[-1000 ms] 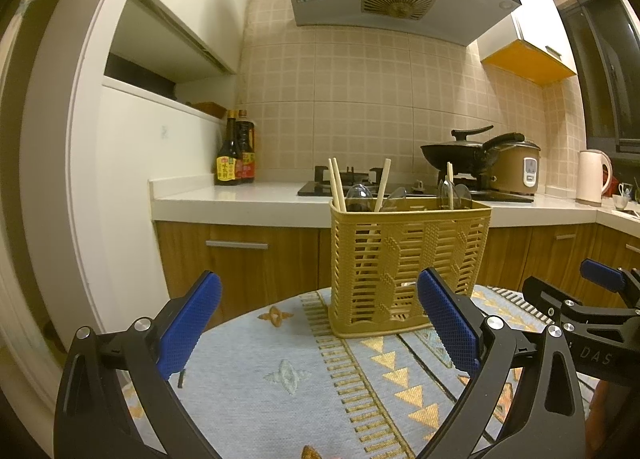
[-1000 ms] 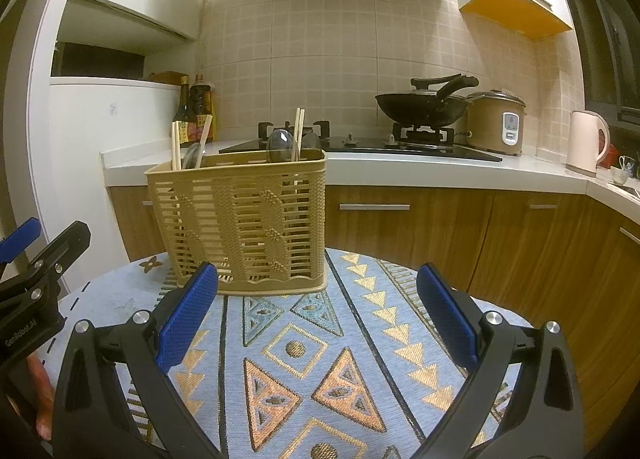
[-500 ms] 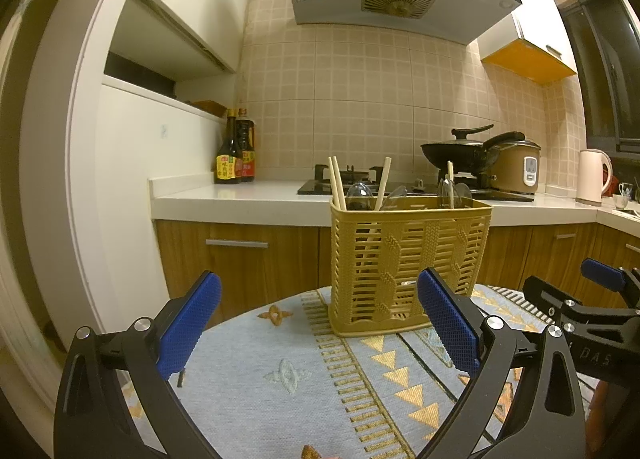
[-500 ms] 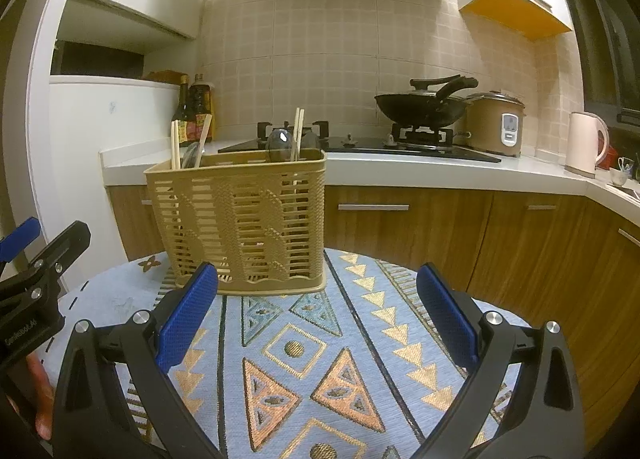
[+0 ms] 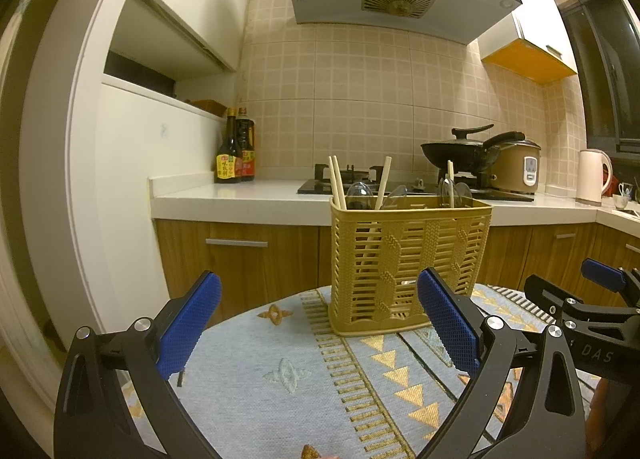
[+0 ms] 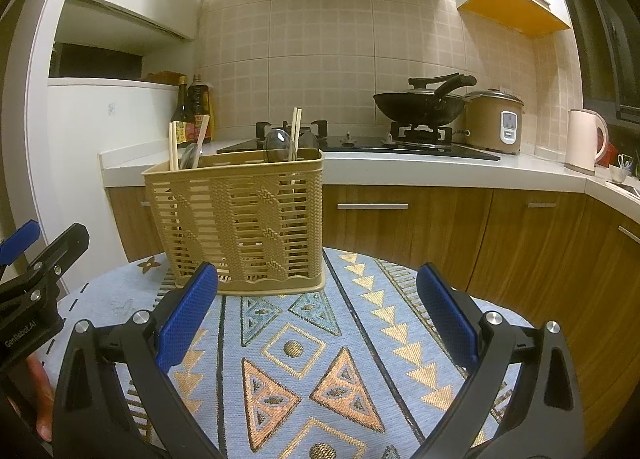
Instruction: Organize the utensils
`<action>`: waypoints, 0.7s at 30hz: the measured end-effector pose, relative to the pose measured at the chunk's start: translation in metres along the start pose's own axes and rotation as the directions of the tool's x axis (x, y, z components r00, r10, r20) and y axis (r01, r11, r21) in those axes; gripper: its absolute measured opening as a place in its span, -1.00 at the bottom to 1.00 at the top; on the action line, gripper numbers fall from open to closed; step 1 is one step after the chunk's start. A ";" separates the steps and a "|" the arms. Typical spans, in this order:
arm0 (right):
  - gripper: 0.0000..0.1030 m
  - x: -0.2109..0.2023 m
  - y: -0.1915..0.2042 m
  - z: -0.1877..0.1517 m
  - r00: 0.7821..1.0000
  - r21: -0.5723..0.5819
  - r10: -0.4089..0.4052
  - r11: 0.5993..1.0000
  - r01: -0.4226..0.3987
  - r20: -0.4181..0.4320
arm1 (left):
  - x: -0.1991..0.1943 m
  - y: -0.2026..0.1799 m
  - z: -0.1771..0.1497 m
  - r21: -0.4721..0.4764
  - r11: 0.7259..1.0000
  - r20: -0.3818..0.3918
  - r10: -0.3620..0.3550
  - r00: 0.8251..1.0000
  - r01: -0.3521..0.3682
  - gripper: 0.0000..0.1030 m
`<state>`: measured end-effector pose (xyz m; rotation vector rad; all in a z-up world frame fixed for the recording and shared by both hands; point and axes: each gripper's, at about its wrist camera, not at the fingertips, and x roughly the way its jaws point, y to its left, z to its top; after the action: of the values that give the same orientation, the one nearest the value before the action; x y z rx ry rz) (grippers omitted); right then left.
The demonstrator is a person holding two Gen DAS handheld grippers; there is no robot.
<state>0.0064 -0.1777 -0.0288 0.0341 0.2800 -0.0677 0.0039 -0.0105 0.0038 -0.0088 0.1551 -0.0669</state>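
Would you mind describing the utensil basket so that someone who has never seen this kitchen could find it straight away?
Start at the round table with the patterned blue cloth, in front of the wooden counter cabinets. Near its far edge stands the tan slatted plastic basket, upright. It is the only container on the cloth, with pale chopsticks and clear spoons sticking out of its top.

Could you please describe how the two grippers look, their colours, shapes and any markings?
Both are alike. The left gripper and right gripper have black, angular frames with triangular cut-outs and silver round bolts. Their jaws carry blue textured rectangular pads. White lettering shows on the frames: "DAS" on the right one, "GenRobot.AI" on the left one. No cables or sleeves are visible.
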 end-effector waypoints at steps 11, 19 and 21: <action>0.85 0.000 0.001 0.000 1.000 -0.002 -0.002 1.000 0.002 0.000 | 0.001 -0.001 -0.001 0.003 1.000 -0.003 -0.006 1.000 0.006 0.85; 0.85 0.000 -0.001 0.000 1.000 0.003 -0.003 1.000 0.003 0.000 | 0.003 -0.001 -0.001 0.004 1.000 -0.010 -0.010 1.000 0.010 0.85; 0.85 0.000 -0.001 0.000 1.000 0.003 -0.002 1.000 0.002 0.000 | 0.003 -0.001 -0.001 0.006 1.000 -0.017 -0.013 1.000 0.013 0.85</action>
<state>0.0061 -0.1784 -0.0288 0.0369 0.2801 -0.0706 0.0070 -0.0118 0.0021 -0.0028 0.1714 -0.0803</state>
